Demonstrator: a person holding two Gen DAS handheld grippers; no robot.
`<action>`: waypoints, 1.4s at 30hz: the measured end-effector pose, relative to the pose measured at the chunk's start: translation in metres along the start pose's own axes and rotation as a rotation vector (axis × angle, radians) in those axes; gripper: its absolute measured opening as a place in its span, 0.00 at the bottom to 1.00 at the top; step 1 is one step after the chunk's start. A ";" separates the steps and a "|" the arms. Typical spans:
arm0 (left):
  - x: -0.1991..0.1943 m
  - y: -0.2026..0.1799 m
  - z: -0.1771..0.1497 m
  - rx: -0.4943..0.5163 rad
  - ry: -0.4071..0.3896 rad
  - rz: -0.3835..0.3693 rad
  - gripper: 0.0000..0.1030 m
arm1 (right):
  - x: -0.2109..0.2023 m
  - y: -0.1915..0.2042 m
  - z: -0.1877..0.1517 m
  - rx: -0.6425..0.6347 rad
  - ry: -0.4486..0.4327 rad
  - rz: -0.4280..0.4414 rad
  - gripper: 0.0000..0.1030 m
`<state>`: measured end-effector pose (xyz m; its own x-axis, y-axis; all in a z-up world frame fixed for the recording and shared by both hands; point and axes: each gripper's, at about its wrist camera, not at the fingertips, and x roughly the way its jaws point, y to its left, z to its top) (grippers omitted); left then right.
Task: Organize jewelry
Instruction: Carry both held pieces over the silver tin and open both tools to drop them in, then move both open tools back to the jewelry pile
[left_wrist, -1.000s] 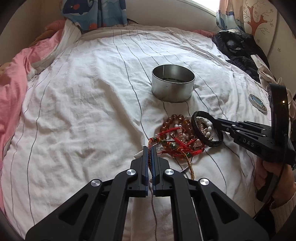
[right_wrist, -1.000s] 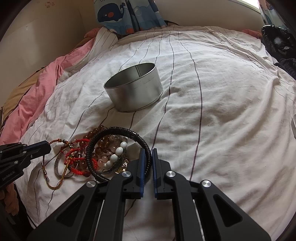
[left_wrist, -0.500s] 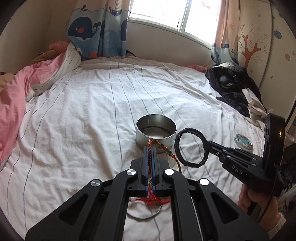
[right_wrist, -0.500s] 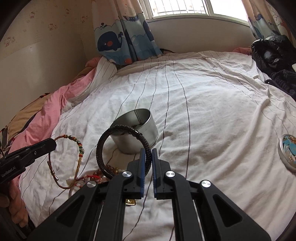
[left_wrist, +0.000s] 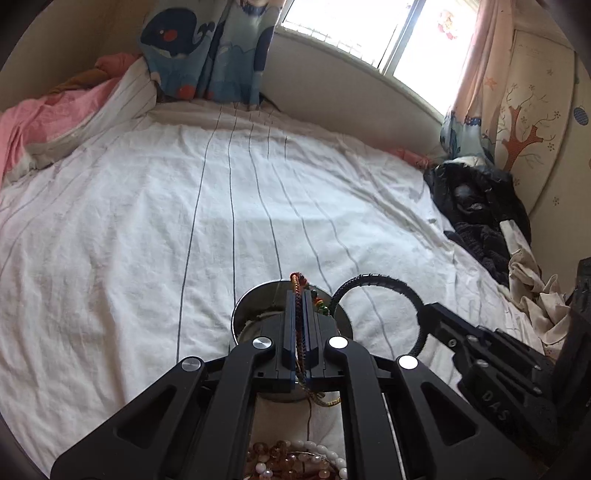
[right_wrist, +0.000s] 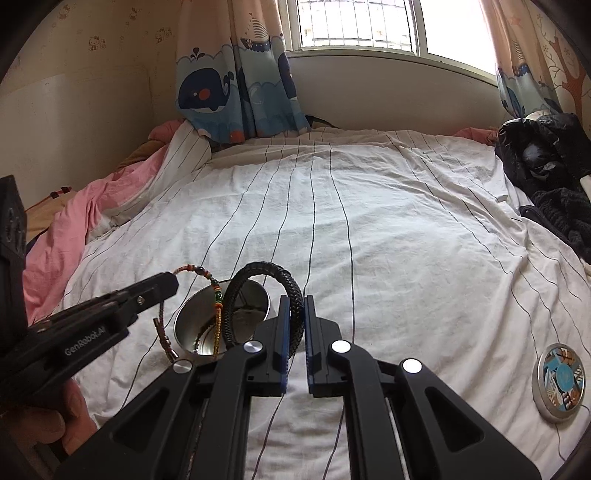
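Observation:
My left gripper (left_wrist: 300, 295) is shut on a thin braided cord bracelet (left_wrist: 295, 280) with coloured beads and holds it over the round silver tin (left_wrist: 255, 306); the bracelet (right_wrist: 216, 291) dangles above the tin's opening (right_wrist: 221, 317). My right gripper (right_wrist: 294, 301) is shut on a black braided leather bracelet (right_wrist: 258, 271), held up just right of the tin; its loop also shows in the left wrist view (left_wrist: 376, 280). A heap of bead bracelets (left_wrist: 295, 461) lies on the sheet under my left gripper.
The white striped bed sheet (right_wrist: 369, 221) spreads all around. The tin's patterned lid (right_wrist: 561, 382) lies at the right. Dark clothes (left_wrist: 476, 206) are piled at the right edge, a pink quilt (right_wrist: 74, 221) at the left. A wall and window stand behind.
Both grippers have lifted their bracelets off the heap and carried them forward to the tin. The cord bracelet now hangs over the tin; the black bracelet is beside it.

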<state>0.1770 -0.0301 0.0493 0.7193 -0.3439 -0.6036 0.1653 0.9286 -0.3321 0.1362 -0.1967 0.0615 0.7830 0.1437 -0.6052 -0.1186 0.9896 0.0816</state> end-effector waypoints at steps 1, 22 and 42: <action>0.011 0.003 -0.001 -0.002 0.025 0.028 0.03 | 0.005 0.000 0.001 -0.002 0.007 -0.003 0.07; -0.032 0.013 -0.026 0.100 0.023 0.171 0.38 | 0.033 -0.004 -0.013 0.079 0.094 0.075 0.03; -0.086 -0.001 -0.062 0.199 0.003 0.241 0.47 | -0.021 0.013 -0.071 0.071 0.129 0.100 0.03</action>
<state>0.0730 -0.0103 0.0571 0.7519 -0.1102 -0.6500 0.1191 0.9924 -0.0305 0.0746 -0.1871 0.0188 0.6843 0.2436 -0.6873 -0.1452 0.9692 0.1990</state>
